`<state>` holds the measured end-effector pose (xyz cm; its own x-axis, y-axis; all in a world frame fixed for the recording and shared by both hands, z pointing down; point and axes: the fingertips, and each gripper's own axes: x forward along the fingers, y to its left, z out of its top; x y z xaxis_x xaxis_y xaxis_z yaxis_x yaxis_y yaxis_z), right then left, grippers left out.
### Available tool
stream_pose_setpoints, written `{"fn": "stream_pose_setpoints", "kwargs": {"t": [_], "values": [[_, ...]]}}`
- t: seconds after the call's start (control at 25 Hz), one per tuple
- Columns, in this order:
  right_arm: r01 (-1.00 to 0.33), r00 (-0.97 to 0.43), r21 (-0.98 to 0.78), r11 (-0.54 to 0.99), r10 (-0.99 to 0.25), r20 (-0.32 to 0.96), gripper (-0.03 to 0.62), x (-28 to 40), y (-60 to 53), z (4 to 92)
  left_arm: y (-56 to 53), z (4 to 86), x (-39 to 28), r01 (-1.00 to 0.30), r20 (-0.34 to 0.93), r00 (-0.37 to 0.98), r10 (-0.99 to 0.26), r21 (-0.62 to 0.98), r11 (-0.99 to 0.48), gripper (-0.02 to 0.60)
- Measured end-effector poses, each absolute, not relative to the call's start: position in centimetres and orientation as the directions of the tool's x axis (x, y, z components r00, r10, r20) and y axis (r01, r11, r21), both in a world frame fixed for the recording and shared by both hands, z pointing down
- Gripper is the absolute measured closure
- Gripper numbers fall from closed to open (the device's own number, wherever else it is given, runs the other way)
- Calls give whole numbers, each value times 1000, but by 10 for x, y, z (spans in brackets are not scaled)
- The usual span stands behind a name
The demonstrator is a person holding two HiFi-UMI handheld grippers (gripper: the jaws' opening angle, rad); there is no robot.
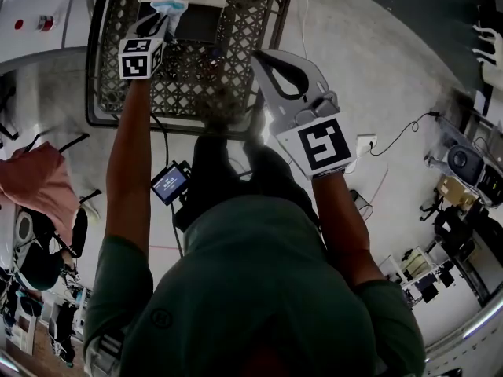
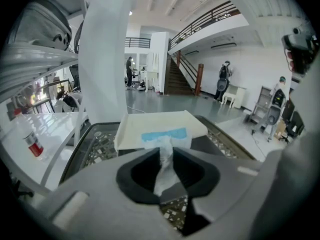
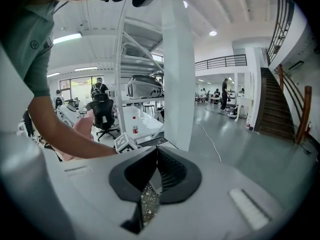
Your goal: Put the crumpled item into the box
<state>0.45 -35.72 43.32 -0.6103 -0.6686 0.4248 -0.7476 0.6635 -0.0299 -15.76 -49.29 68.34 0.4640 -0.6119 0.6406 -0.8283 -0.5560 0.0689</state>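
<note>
Jaws of my left gripper [image 2: 166, 155] pinch a crumpled sheet [image 2: 164, 170], white along the strip that runs up between the 2 pads and pale blue at its far end. That blue end lies at the near edge of the shallow cream box [image 2: 150, 121]. I cannot tell whether it rests on the rim or hangs just above it. In the head view, the sheet sticks out past the gripper's tips, right at the box's front side. The box sits on a dark lattice table [image 2: 97, 151].

I judge the sheet to be very light, soft and limp, something like tissue or thin non-woven cloth. It will not hold a shape, and whatever is not clamped will droop and trail. It looks neither fragile nor slippery, but a thin fold could slide out of a loose pinch, and a dangling tail could catch on the rim or in the lattice holes. The best hold is on the bunched middle, where several layers stack up. I have it by the narrow twisted part, so the loose blue end leads. The sheet should go well over the box floor before I let go, or it may drape over the rim.

My right gripper [image 3: 154, 156] hangs apart over the table, its jaws together on nothing.
</note>
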Motion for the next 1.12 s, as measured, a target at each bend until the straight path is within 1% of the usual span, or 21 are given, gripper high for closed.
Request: {"fn": "stream_pose_setpoints", "kwargs": {"t": [0.28, 0.48, 0.64, 0.84, 1.12], "values": [[-740, -619, -24, 672, -667, 415, 586, 9, -351, 425, -487, 673, -153, -824, 641, 474, -603, 81, -561, 488], [-736, -625, -18, 677, -669, 402, 586, 14, -346, 417, -489, 656, -149, -827, 628, 470, -620, 67, -559, 445], [-731, -633, -12, 683, -671, 386, 586, 21, -340, 411, -487, 636, -145, -825, 611, 469, -637, 46, -563, 437], [-723, -646, -6, 691, -673, 360, 586, 28, -335, 394, -482, 588, -139, -821, 561, 476, -677, 8, -571, 437], [-705, -671, 12, 709, -672, 314, 586, 32, -327, 364, -468, 492, -135, -822, 427, 492, -759, -59, -566, 449]]}}
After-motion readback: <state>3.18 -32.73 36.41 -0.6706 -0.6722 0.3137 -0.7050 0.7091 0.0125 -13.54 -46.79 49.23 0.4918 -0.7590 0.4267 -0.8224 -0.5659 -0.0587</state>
